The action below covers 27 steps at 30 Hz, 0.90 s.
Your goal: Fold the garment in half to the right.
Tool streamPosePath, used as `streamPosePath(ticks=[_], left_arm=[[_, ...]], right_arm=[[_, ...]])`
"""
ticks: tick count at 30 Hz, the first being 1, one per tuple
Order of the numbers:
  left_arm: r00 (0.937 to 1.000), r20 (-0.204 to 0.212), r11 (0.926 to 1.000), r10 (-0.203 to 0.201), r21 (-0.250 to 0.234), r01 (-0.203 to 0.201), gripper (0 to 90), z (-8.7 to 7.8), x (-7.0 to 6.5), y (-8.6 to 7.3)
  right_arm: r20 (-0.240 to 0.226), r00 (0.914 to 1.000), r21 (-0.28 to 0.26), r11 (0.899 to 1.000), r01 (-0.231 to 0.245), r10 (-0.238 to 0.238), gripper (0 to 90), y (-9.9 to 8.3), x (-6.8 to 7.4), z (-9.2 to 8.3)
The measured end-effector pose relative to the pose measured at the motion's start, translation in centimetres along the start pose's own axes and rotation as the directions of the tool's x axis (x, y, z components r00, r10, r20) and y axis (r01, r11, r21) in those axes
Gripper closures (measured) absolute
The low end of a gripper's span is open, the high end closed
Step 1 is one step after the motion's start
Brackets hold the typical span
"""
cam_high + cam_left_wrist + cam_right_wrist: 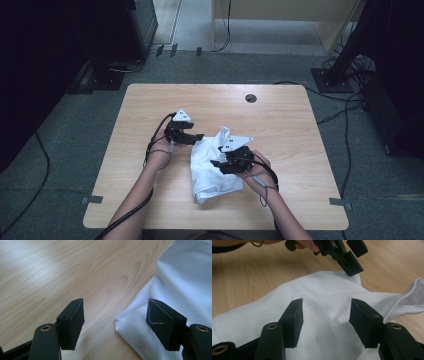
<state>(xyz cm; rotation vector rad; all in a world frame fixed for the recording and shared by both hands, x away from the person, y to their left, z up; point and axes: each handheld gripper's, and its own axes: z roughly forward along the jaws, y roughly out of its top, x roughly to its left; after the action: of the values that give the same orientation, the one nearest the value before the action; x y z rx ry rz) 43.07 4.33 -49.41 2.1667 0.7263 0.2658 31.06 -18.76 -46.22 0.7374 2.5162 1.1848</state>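
Observation:
A crumpled white cloth (216, 167) lies on the wooden table (150, 105), right of its middle. My left gripper (196, 137) is at the cloth's upper left edge. In the left gripper view it (115, 306) stands open, with a corner of the cloth (180, 282) on the table between the jaws, close to the right one. My right gripper (220, 163) hovers over the middle of the cloth. Its jaws (326, 303) are apart above the cloth (324, 290) and nothing is pinched. Beyond them the left gripper (355, 255) has one jaw at the cloth's far edge.
A round cable hole (251, 98) sits near the table's far edge. Bare wood spreads to the left and far side of the cloth. Dark equipment stands (102, 75) and cables (345, 105) are on the floor around the table.

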Motion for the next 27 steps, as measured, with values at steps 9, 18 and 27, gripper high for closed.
streamPosePath(ticks=[9,18,27], left_arm=[[0.9996,0.001,0.9996,0.029,0.008,-0.029,29.7,1.4,-0.7,0.4],[0.9995,-0.030,0.9999,-0.009,0.004,0.009,28.8,1.6,0.4,-0.7],[0.9990,-0.045,1.0000,0.000,0.000,0.000,28.8,1.6,0.5,-0.9]], right_arm=[[-0.006,0.9999,0.010,1.000,0.013,-0.013,44.0,0.4,-1.6,3.0],[0.059,0.9982,0.090,0.996,-0.011,0.006,43.7,-2.0,-3.2,4.2],[0.040,0.9970,0.082,0.994,-0.070,0.066,41.5,-3.8,-3.3,3.8]])
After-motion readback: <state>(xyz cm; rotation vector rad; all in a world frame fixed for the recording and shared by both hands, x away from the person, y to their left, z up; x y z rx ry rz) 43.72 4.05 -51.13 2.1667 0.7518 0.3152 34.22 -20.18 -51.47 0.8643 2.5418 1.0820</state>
